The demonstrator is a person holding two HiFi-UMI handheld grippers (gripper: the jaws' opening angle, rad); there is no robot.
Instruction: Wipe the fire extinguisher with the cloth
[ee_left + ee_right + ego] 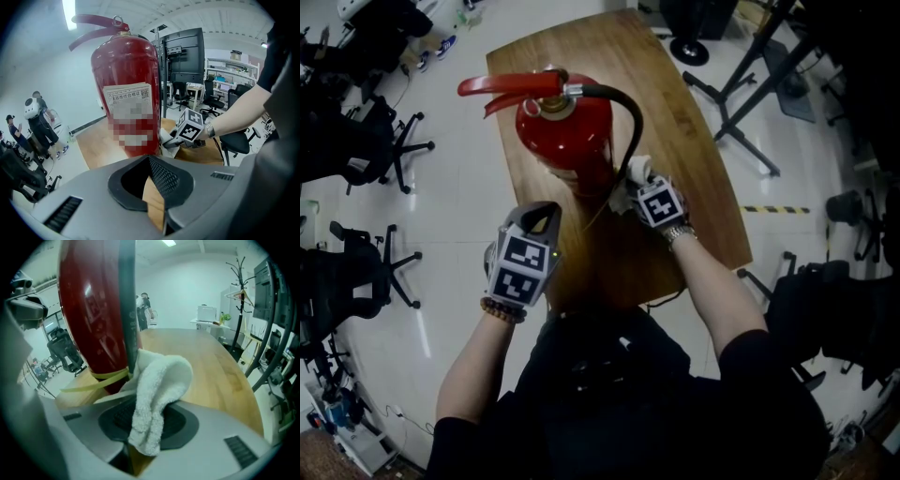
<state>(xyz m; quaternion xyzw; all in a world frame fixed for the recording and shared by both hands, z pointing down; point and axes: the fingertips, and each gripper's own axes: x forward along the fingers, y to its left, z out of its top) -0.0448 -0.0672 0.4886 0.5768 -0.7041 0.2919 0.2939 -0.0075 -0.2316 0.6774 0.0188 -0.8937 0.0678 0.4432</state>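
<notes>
Fire extinguisher [567, 131] stands upright on the wooden table [703, 141], nearer its left edge than its right. Your right gripper [145, 427] is clamped on the white cloth [159, 390]. The cloth's folded top lies against the black hose [126, 305], low on the red cylinder's right side. Your left gripper [152, 192] has its jaws together with nothing between them. It hangs over the table's near left corner, apart from the cylinder.

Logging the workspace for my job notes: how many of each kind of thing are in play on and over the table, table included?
Fire extinguisher: 1
Cloth: 1
Grippers: 2, left gripper and right gripper
Table: 1
Total: 5
</notes>
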